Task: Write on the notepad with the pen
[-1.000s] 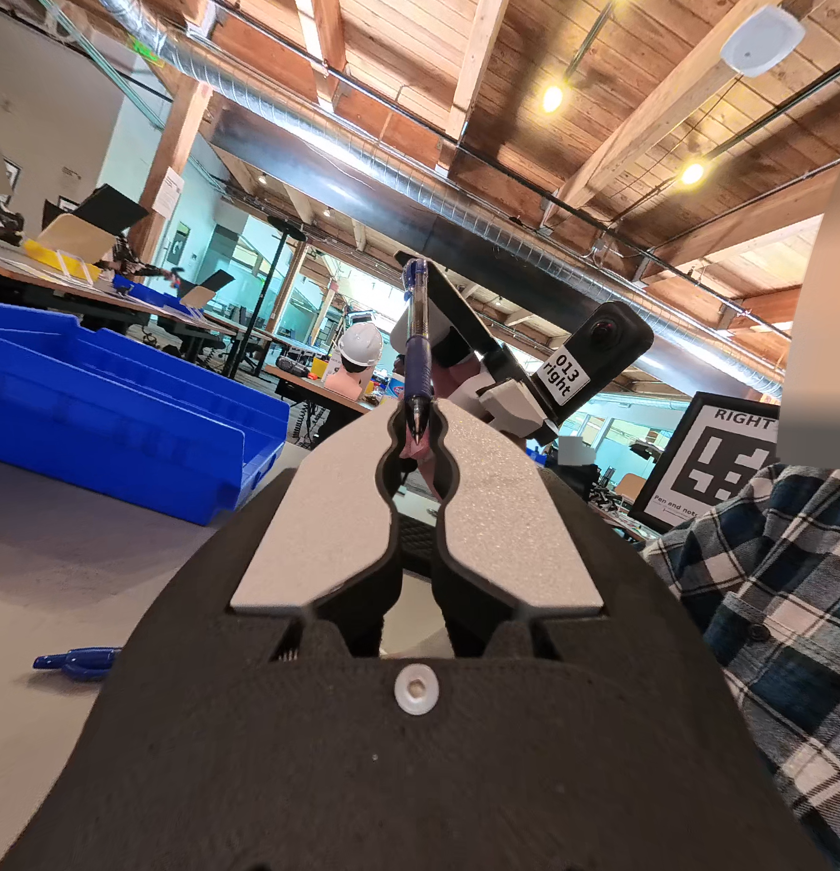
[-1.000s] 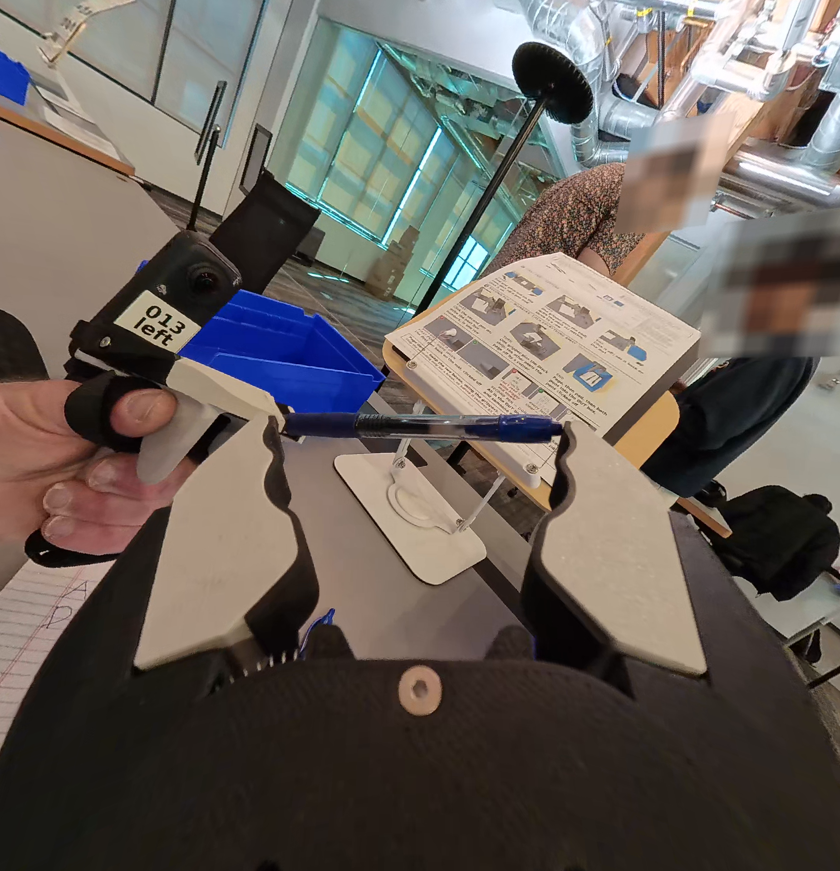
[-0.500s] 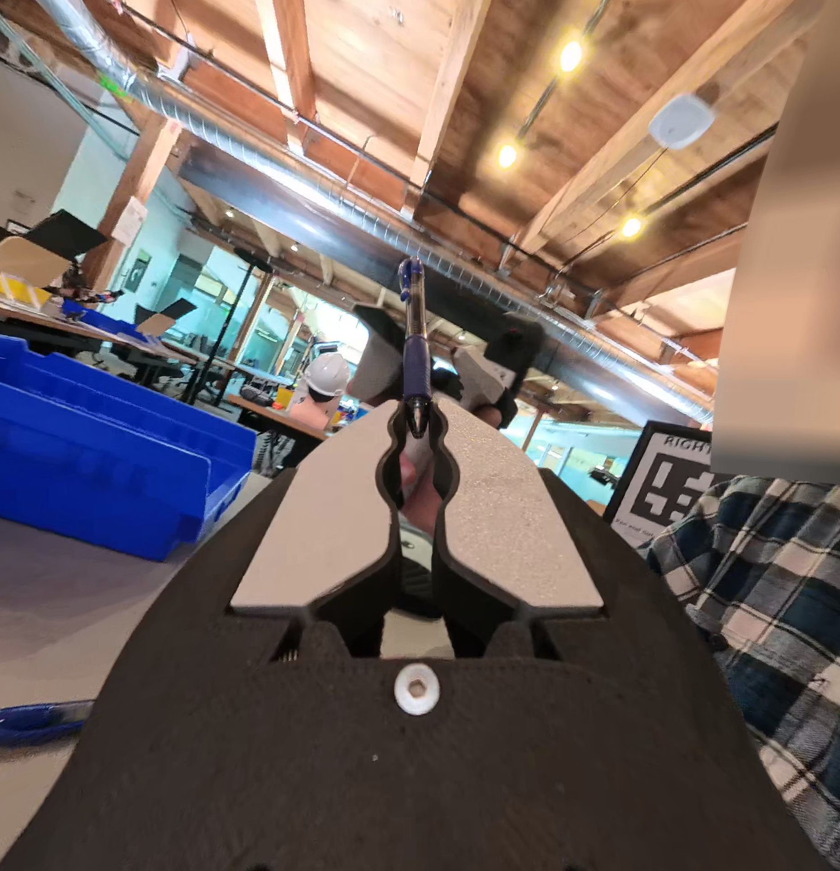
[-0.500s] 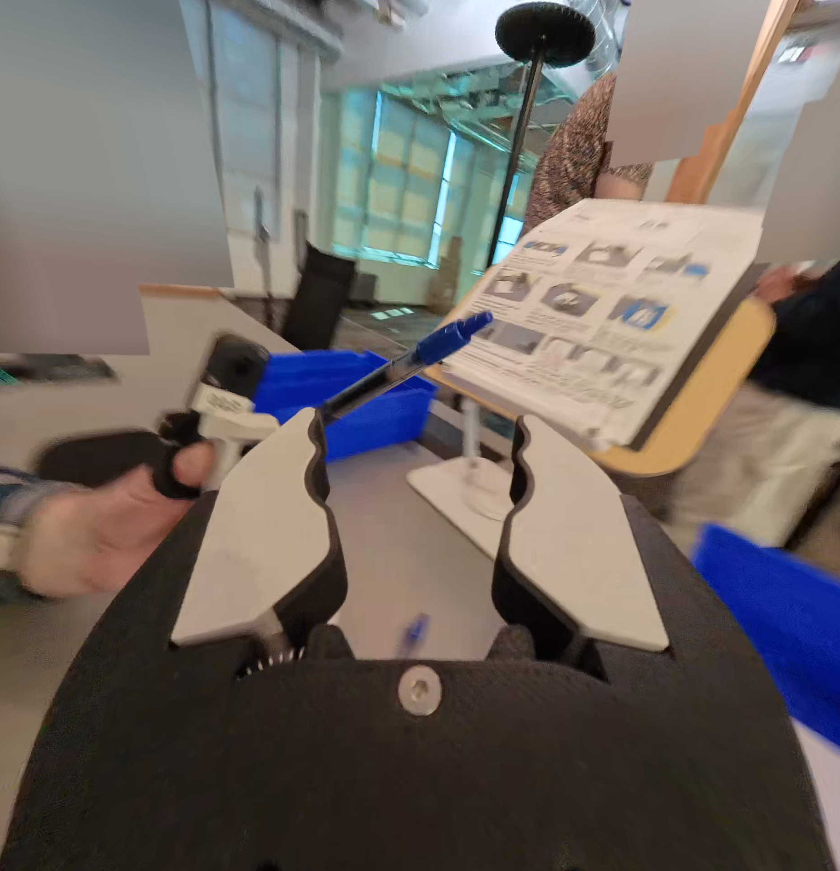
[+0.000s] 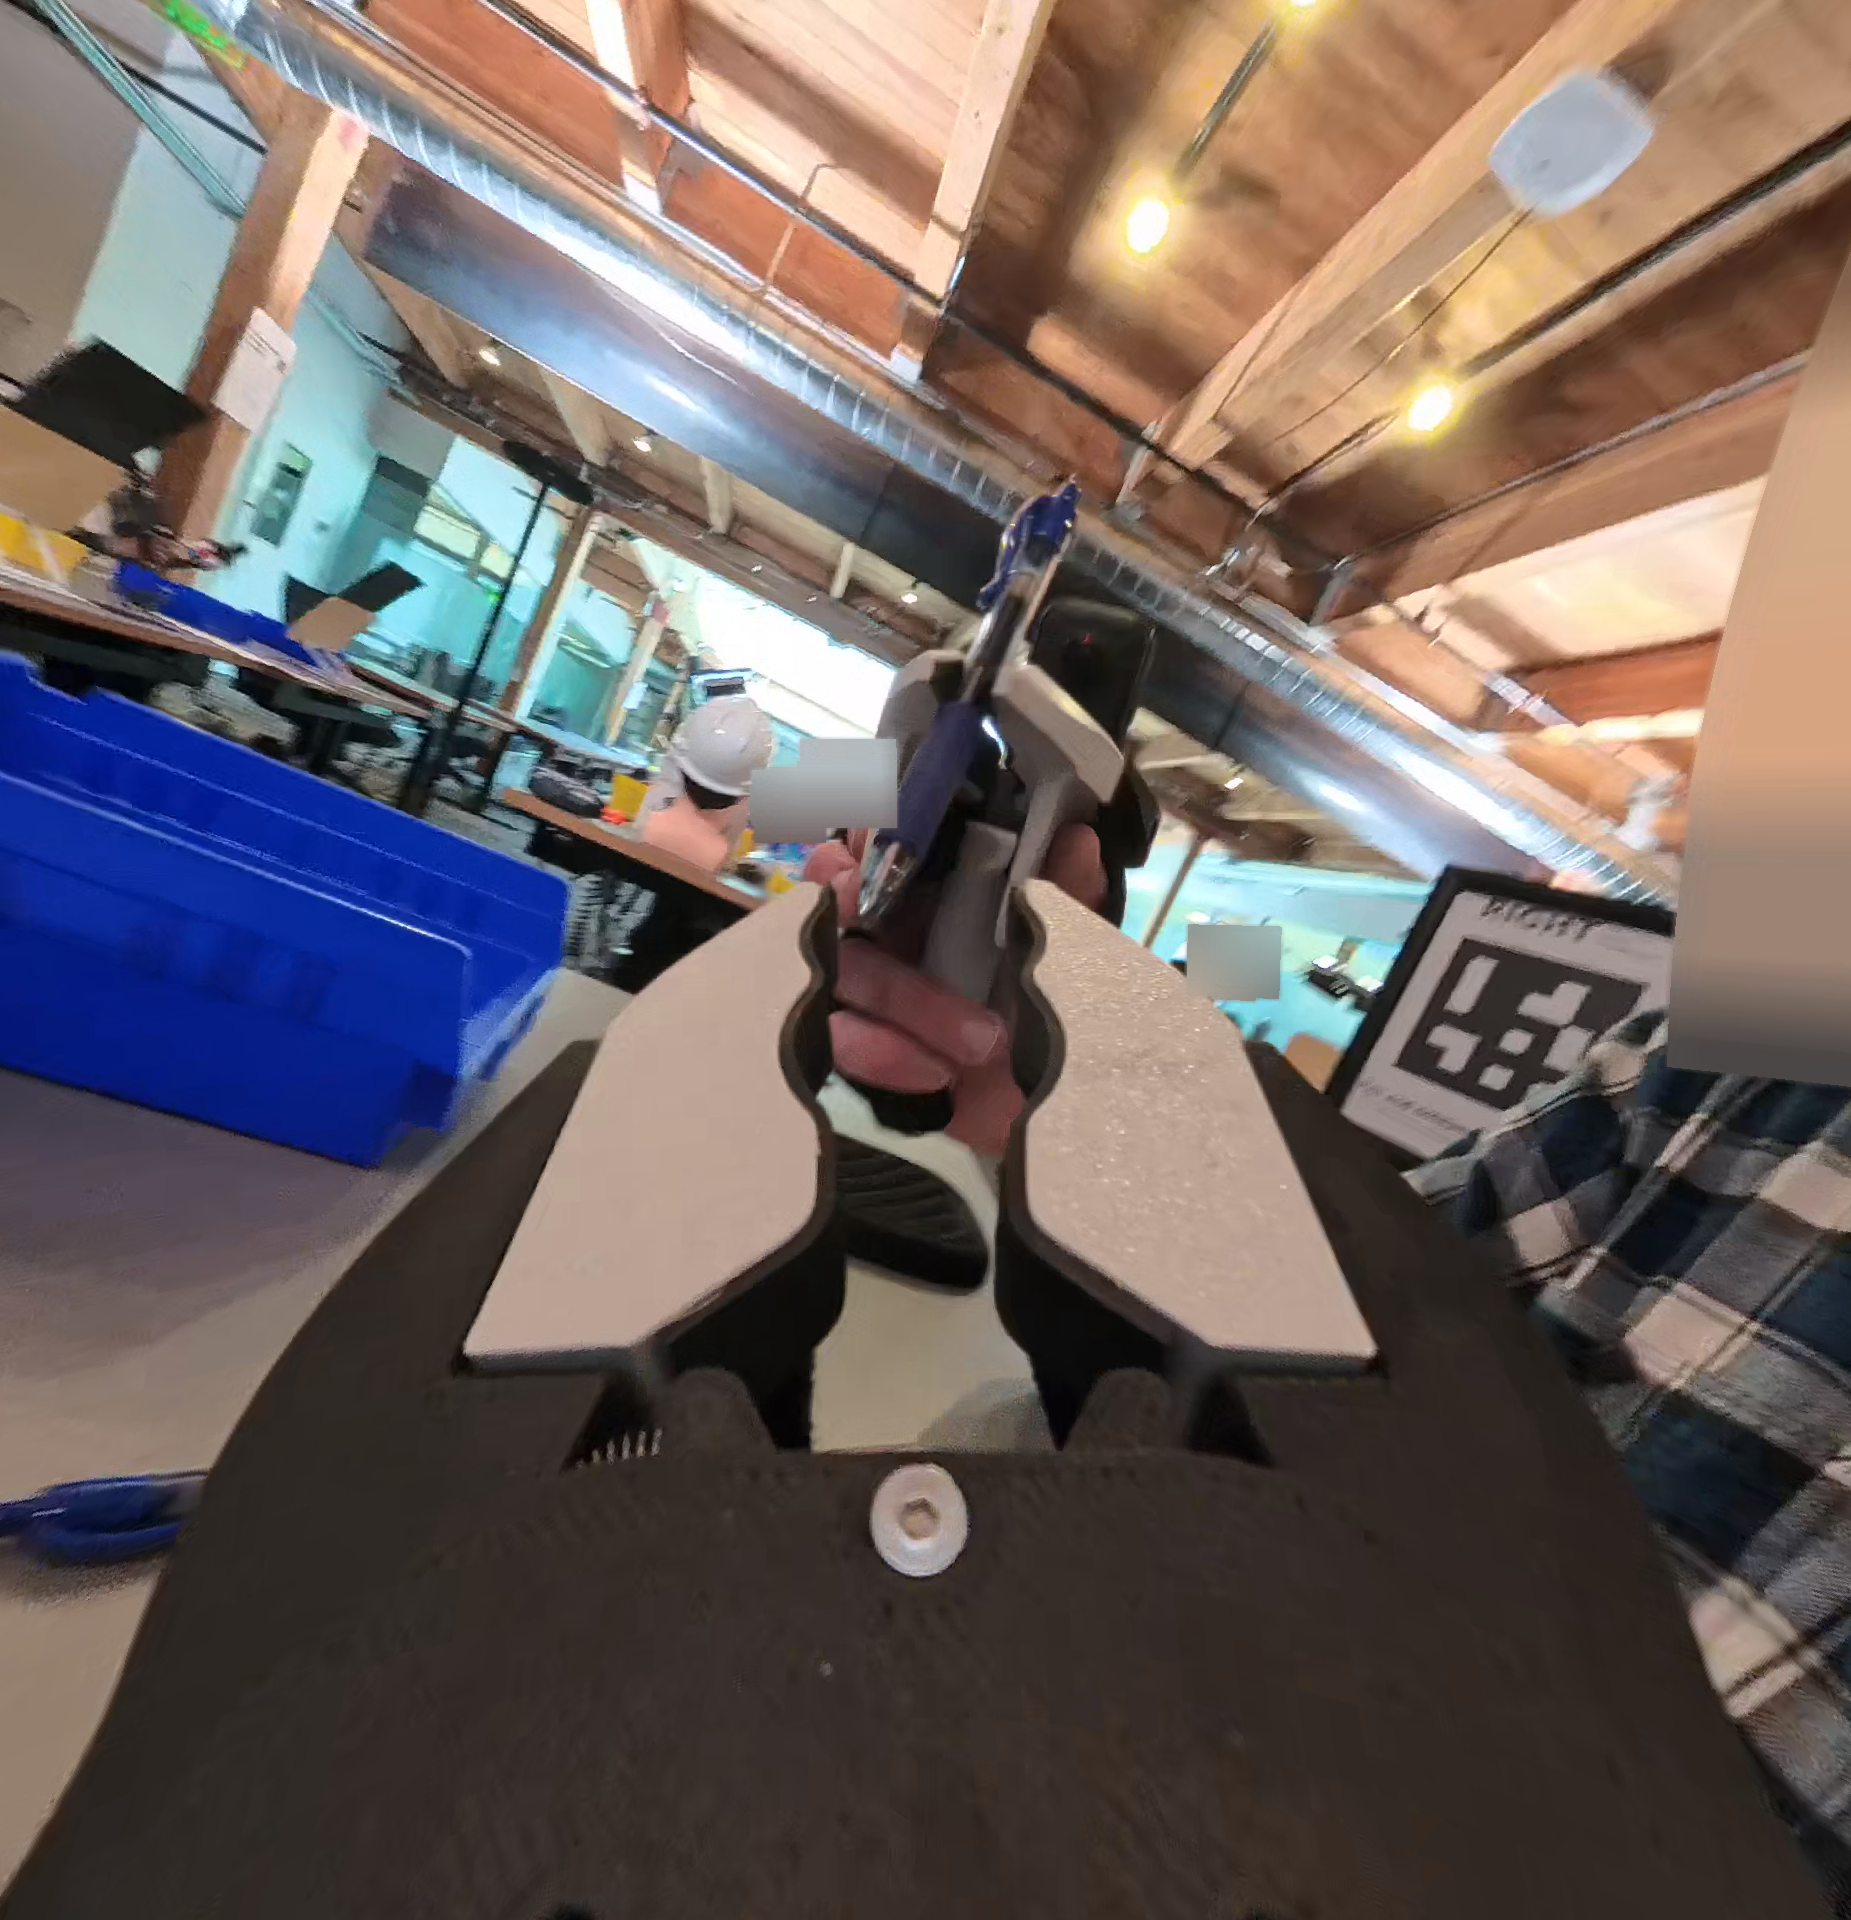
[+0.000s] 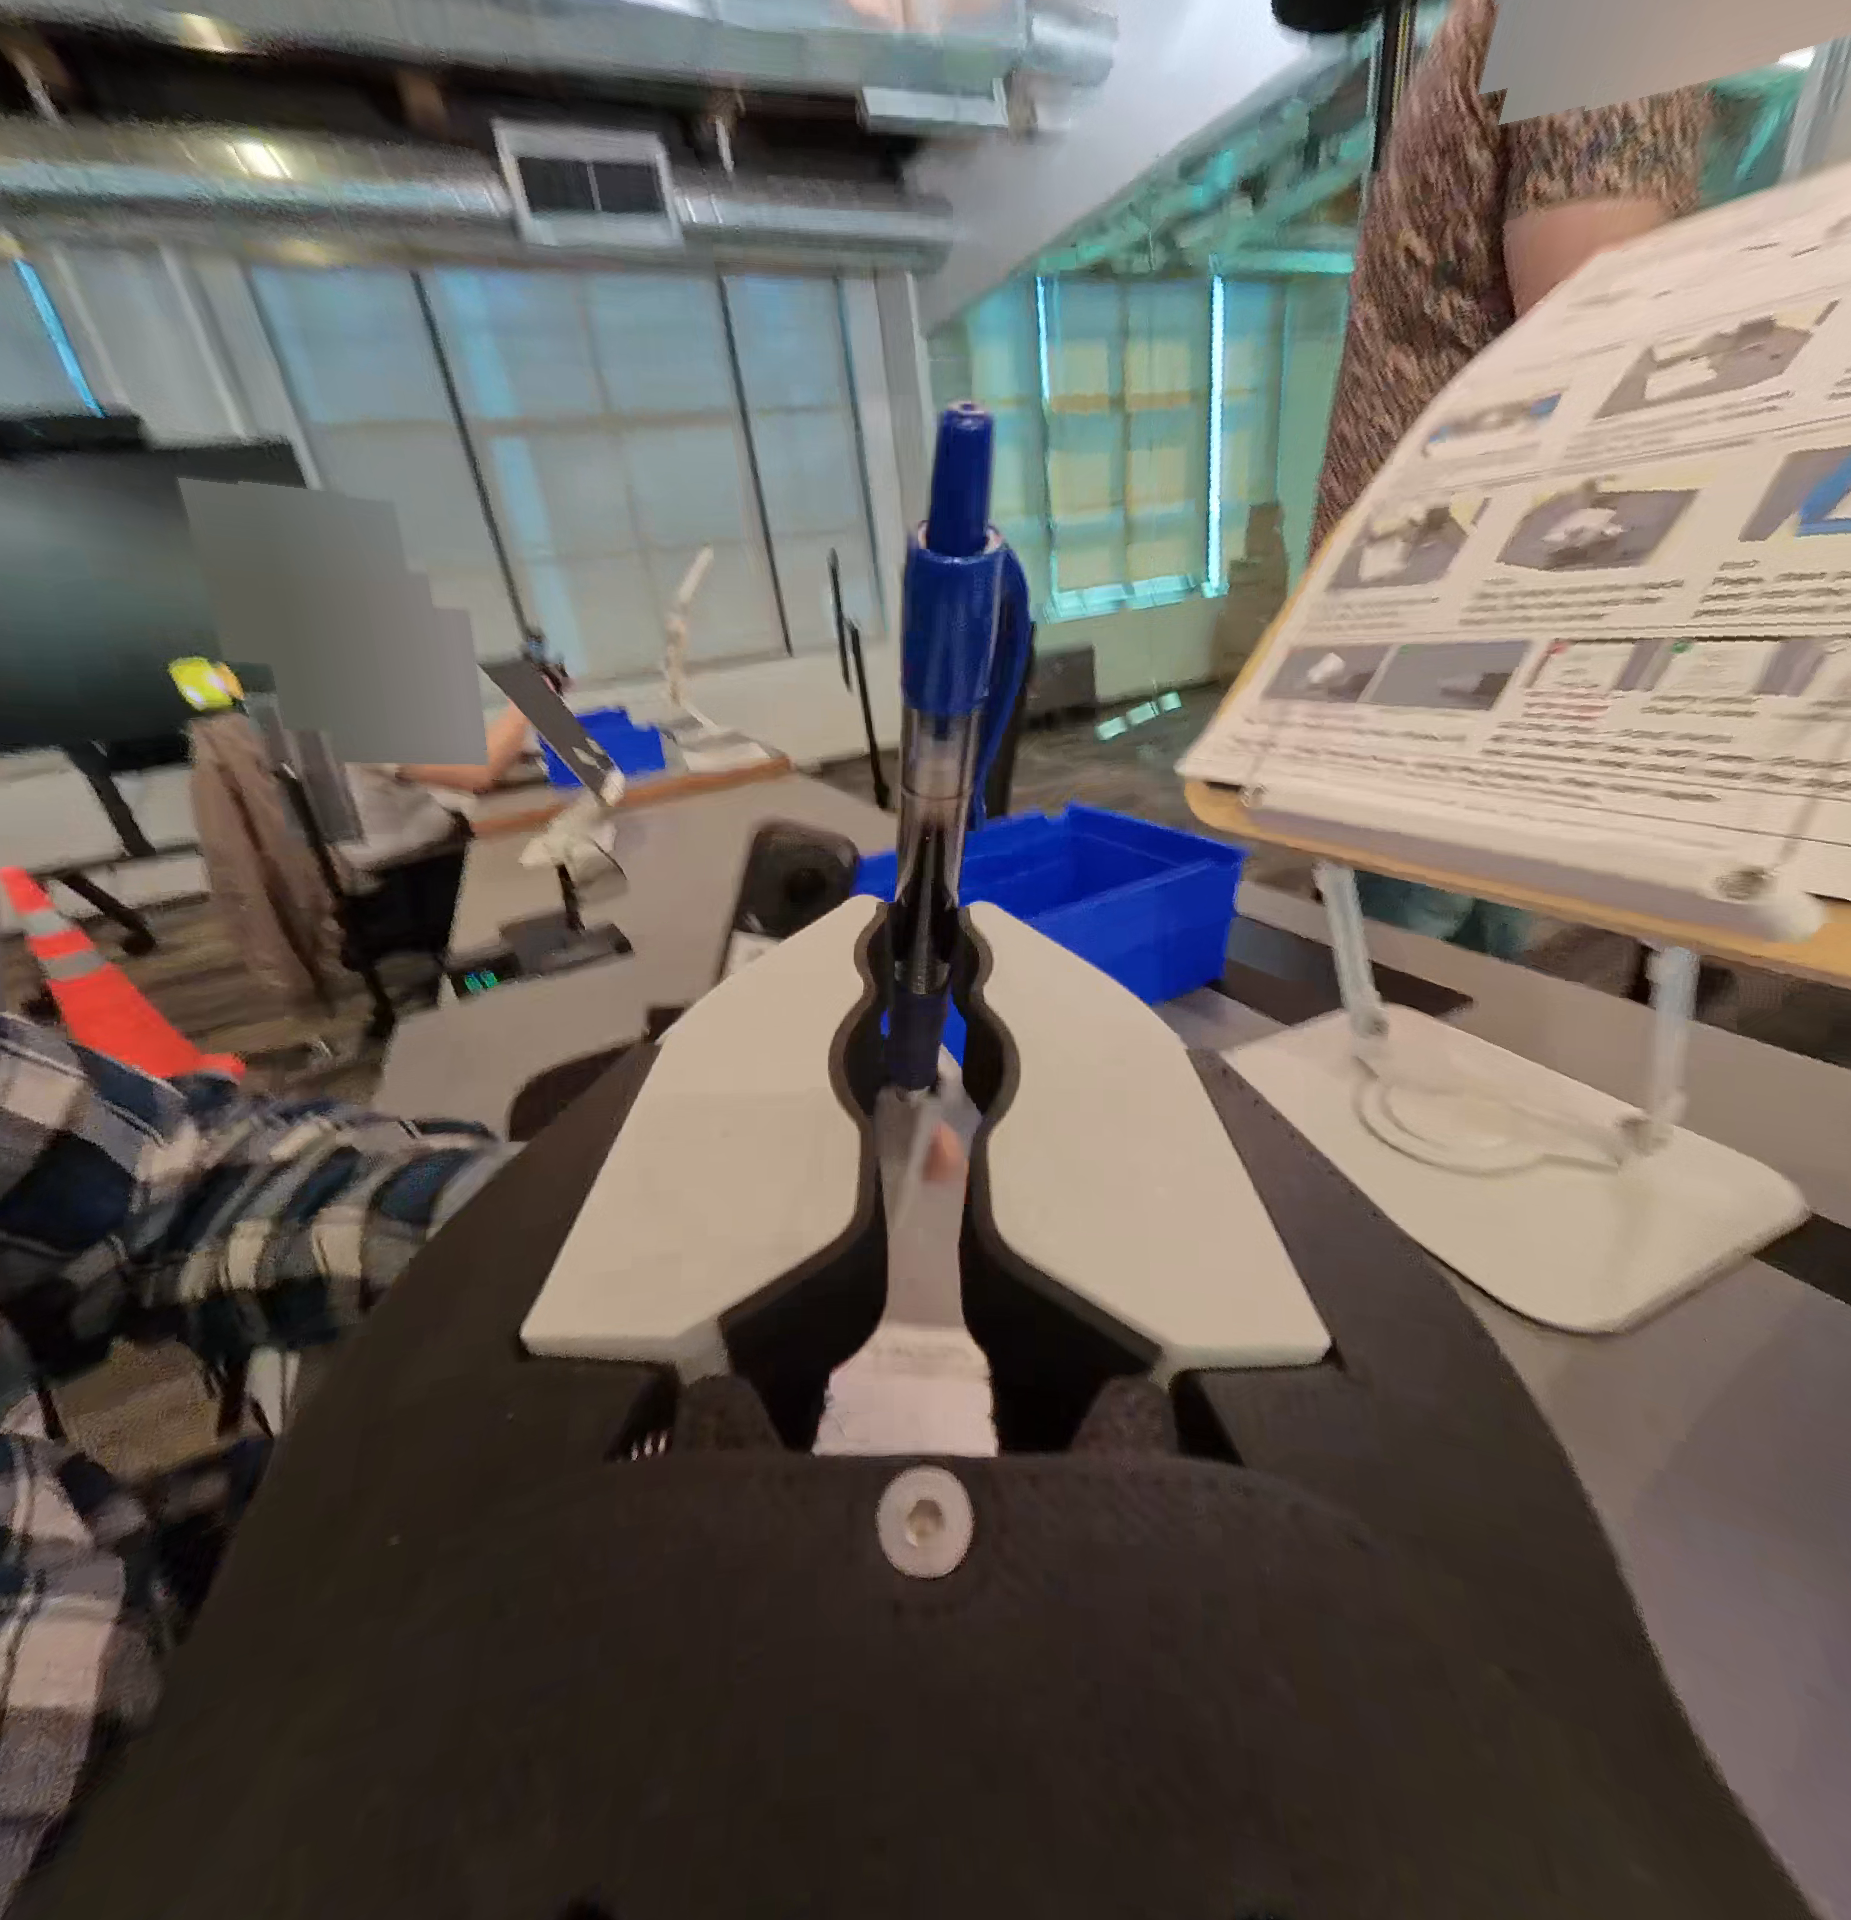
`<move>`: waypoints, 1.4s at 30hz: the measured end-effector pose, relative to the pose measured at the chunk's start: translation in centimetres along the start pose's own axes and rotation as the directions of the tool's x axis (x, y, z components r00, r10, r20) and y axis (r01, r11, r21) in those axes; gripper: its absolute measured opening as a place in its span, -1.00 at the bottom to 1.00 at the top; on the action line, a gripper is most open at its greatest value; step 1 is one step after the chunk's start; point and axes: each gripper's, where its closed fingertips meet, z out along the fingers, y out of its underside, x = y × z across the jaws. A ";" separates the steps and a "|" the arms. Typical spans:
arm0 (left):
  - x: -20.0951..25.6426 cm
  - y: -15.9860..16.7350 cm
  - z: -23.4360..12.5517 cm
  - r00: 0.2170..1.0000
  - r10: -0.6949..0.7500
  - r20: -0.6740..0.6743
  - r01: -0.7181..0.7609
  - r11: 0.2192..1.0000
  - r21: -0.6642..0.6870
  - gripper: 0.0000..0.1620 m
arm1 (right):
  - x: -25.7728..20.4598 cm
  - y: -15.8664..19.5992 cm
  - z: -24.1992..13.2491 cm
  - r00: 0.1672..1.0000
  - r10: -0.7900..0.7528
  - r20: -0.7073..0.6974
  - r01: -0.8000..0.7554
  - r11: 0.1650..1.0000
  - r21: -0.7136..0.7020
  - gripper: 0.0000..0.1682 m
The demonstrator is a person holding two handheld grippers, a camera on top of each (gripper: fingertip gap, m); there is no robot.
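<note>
The right tongs (image 6: 926, 997) are closed on the pen (image 6: 942, 748), pinching its clear barrel just above the dark blue grip, so that the pen stands nearly upright with its blue push-button end on top. The left tongs (image 5: 916, 935) stand partly open and hold nothing; the pen (image 5: 942, 758) shows just beyond their tips, tilted, held in the other tongs by a hand (image 5: 921, 1029). A blue bin (image 6: 1066, 894) sits on the grey counter (image 6: 1731, 1382) directly behind the pen, and to the right of the pen a white stand (image 6: 1503, 1174) carries a tilted printed sheet (image 6: 1586, 582). In the left wrist view a small blue piece (image 5: 79, 1522) lies blurred on the counter, low and left of the pen. The notepad is not in sight. A plaid sleeve (image 6: 173, 1195) reaches in left of the pen.
</note>
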 end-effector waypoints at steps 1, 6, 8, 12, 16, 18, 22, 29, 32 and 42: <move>0.0 -0.5 -0.3 0.998 0.058 0.027 -0.057 0.998 -0.027 -0.72 | 0.6 0.3 -0.4 1.000 -0.006 -0.015 0.005 0.997 -0.083 -0.88; -1.3 -1.0 -2.1 0.907 0.399 0.134 -0.315 0.855 -0.413 -0.74 | 4.1 5.0 -3.3 0.992 -0.036 -0.122 -0.040 0.824 -0.565 -0.88; -2.4 -0.2 -3.5 0.859 0.495 0.127 -0.363 0.766 -0.531 -0.87 | 5.4 7.7 -4.5 0.987 -0.042 -0.157 -0.083 0.703 -0.706 -0.88; -3.9 2.9 -5.9 0.813 0.574 0.095 -0.358 0.622 -0.696 -0.86 | 6.6 13.8 -6.0 0.980 0.011 -0.196 -0.180 0.456 -0.871 -0.88; -4.9 5.3 -7.6 0.749 0.660 0.054 -0.383 0.498 -0.778 -0.90 | 7.9 18.5 -6.9 0.962 0.050 -0.269 -0.272 0.283 -0.920 -0.88; -5.4 5.8 -8.1 0.737 0.674 0.053 -0.384 0.482 -0.788 -0.90 | 8.6 20.2 -7.3 0.948 0.063 -0.311 -0.317 0.224 -0.921 -0.88; -6.3 6.2 -8.5 0.738 0.672 0.068 -0.377 0.493 -0.784 -0.90 | 10.0 22.1 -7.8 0.931 0.050 -0.362 -0.366 0.163 -0.916 -0.88; -6.7 5.7 -8.7 0.747 0.656 0.105 -0.362 0.536 -0.763 -0.88 | 11.3 20.9 -7.8 0.908 0.011 -0.419 -0.413 0.193 -0.890 -0.45; -6.8 5.3 -8.7 0.738 0.664 0.115 -0.370 0.542 -0.754 -0.87 | 10.5 18.5 -6.4 0.925 -0.030 -0.378 -0.354 0.289 -0.890 -0.48; -7.3 5.2 -9.0 0.724 0.675 0.142 -0.355 0.541 -0.762 -0.85 | 6.3 21.8 -4.2 0.965 -0.008 -0.263 -0.261 0.115 -0.959 -0.66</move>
